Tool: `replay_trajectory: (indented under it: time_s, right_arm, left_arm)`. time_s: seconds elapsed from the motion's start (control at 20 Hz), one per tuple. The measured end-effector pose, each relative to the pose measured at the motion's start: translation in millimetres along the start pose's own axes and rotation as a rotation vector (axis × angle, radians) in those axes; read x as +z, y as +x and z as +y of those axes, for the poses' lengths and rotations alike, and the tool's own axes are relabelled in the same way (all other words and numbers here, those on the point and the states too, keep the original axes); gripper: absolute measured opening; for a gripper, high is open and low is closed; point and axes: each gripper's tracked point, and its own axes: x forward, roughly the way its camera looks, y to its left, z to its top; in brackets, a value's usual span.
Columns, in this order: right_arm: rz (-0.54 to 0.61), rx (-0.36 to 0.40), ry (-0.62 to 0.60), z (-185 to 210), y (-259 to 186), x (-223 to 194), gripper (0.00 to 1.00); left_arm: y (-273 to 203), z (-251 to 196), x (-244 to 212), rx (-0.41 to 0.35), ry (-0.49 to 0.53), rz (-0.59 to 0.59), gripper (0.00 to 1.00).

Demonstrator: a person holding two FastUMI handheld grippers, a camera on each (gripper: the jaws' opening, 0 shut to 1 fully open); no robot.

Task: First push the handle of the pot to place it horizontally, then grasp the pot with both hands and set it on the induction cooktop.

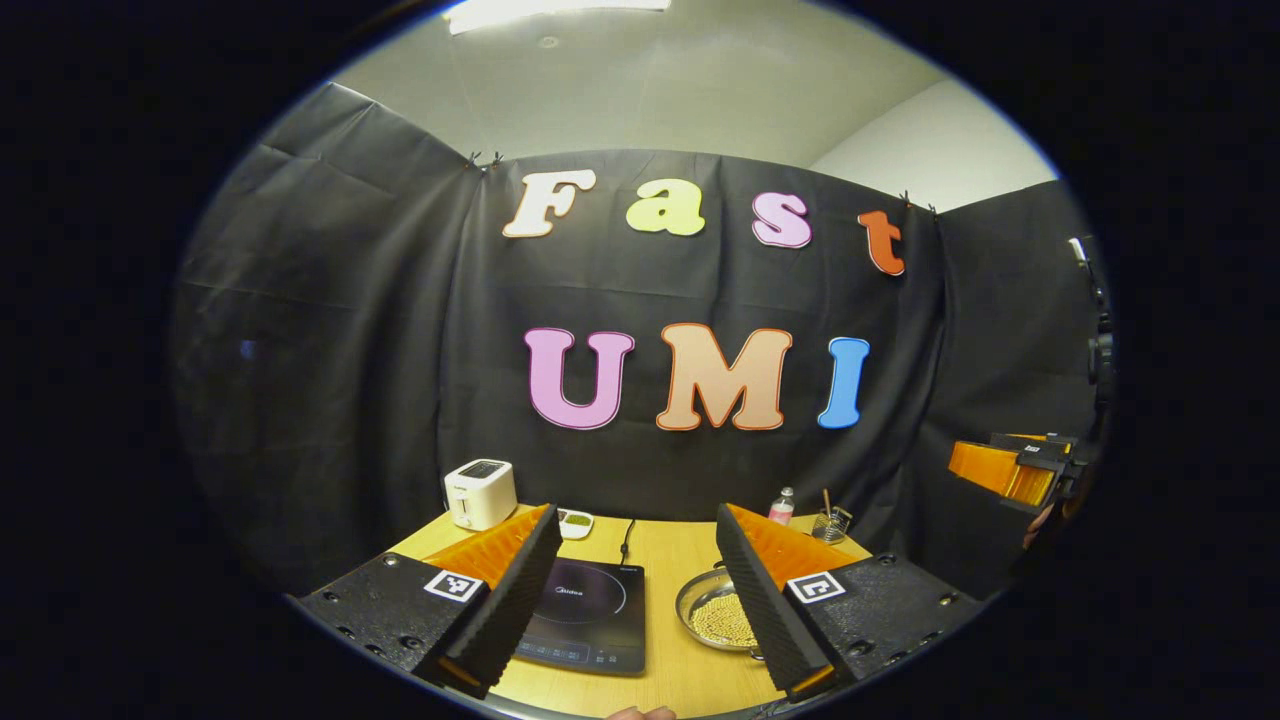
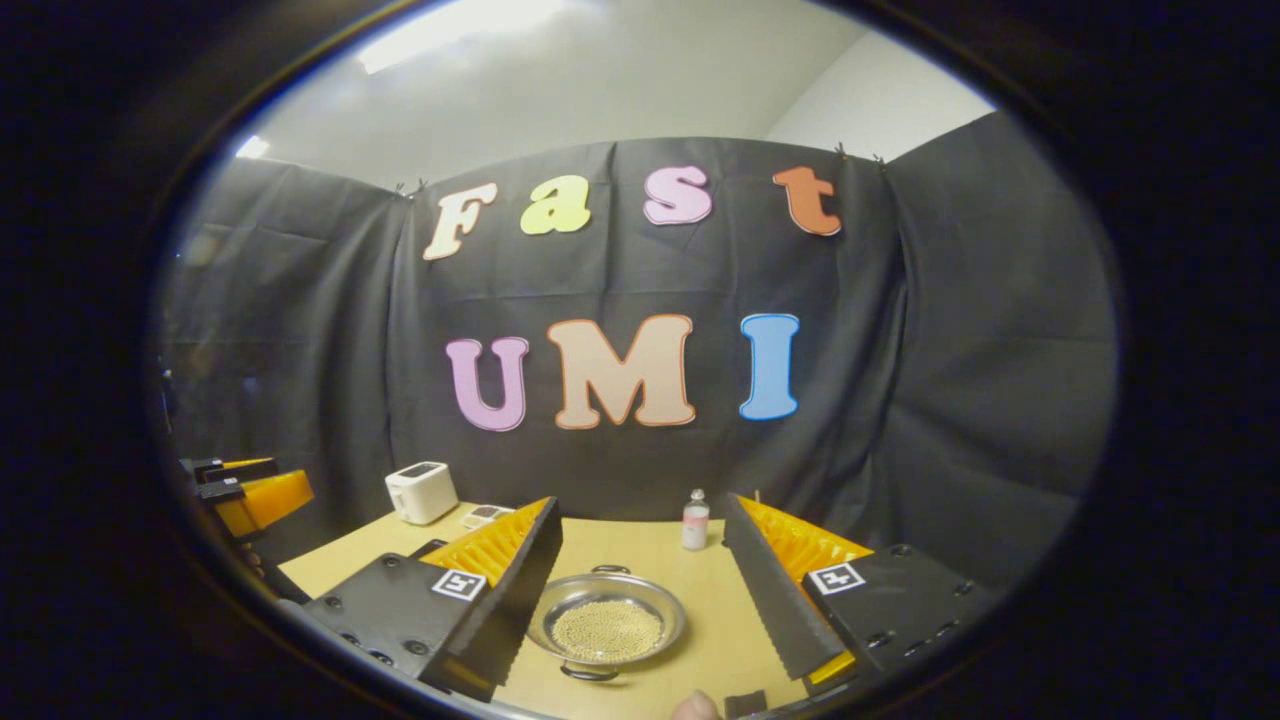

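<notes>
Nearest me, above the table's front edge, I hold both the left claw and right claw spread wide, empty. Beyond, the pot sits beside the induction cooktop, handles pointing near-far; nothing done yet, I judge.

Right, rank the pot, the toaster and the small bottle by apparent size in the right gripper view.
1. Pot, clearly largest, though it also sits nearest the camera.
2. Toaster, farther back on the table, so its true size is unsure.
3. Small bottle, smallest.
</notes>
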Motion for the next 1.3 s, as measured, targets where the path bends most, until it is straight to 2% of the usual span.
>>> replay_trajectory:
  time_s: [0.2, 0.3, 0.35, 0.45, 0.5, 0.6, 0.65, 0.7, 0.75, 0.85, 0.9, 0.95, 1.0, 1.05, 1.1, 1.15, 1.2, 1.25, 1.3]
  right_arm:
    - [0.048, 0.001, -0.002, 15, 6, -15, 0.89]
    - [0.063, -0.001, -0.011, 24, 8, -21, 0.87]
    - [0.074, -0.010, -0.020, 28, 9, -26, 0.67]
    - [0.102, -0.013, -0.026, 37, 11, -39, 0.51]
    - [0.115, -0.020, -0.030, 41, 12, -44, 0.43]
    - [0.137, -0.033, -0.046, 45, 14, -52, 0.29]
    - [0.148, -0.031, -0.046, 49, 17, -55, 0.20]
    - [0.156, -0.027, -0.040, 50, 20, -59, 0.20]
    - [0.169, -0.028, -0.028, 52, 22, -61, 0.22]
    - [0.186, -0.012, -0.004, 54, 34, -67, 0.17]
    - [0.205, 0.002, 0.004, 55, 41, -75, 0.18]
    - [0.240, 0.016, 0.011, 55, 49, -84, 0.13]
    - [0.282, 0.033, 0.021, 54, 52, -97, 0.08]
    - [0.297, 0.061, 0.043, 57, 61, -103, 0.00]
    - [0.310, 0.088, 0.054, 60, 69, -107, 0.00]
    - [0.329, 0.116, 0.046, 61, 76, -115, 0.00]
    - [0.359, 0.165, 0.045, 67, 75, -124, 0.00]
    - [0.383, 0.214, 0.040, 72, 74, -135, 0.05]
    - [0.407, 0.258, 0.037, 77, 76, -149, 0.04]
  left_arm:
    - [1, 10, -2, -0.007, 0.008, 0.003, 0.91]
    - [2, 15, -6, -0.019, 0.007, 0.009, 0.95]
    - [3, 18, -7, -0.024, 0.008, 0.011, 0.91]
    - [6, 27, -11, -0.028, 0.007, 0.013, 0.95]
    - [5, 30, -13, -0.031, 0.003, 0.019, 0.91]
    - [5, 37, -17, -0.037, -0.003, 0.025, 0.95]
    - [4, 40, -19, -0.038, 0.001, 0.032, 0.91]
    - [4, 43, -22, -0.035, 0.007, 0.037, 0.91]
    - [6, 47, -22, -0.028, 0.011, 0.038, 0.95]
    - [11, 50, -23, -0.013, 0.010, 0.042, 0.95]
    - [14, 51, -25, -0.002, 0.007, 0.045, 0.95]
    - [18, 52, -26, 0.013, 0.006, 0.049, 0.95]
    - [21, 53, -29, 0.033, 0.004, 0.059, 0.91]
    - [24, 52, -28, 0.047, -0.003, 0.062, 0.91]
    - [27, 47, -26, 0.054, -0.009, 0.056, 0.95]
    - [31, 42, -24, 0.061, -0.005, 0.056, 0.95]
    - [34, 40, -29, 0.074, 0.007, 0.066, 0.91]
    - [37, 38, -28, 0.092, 0.009, 0.073, 0.95]
    - [41, 34, -26, 0.109, 0.002, 0.074, 0.95]
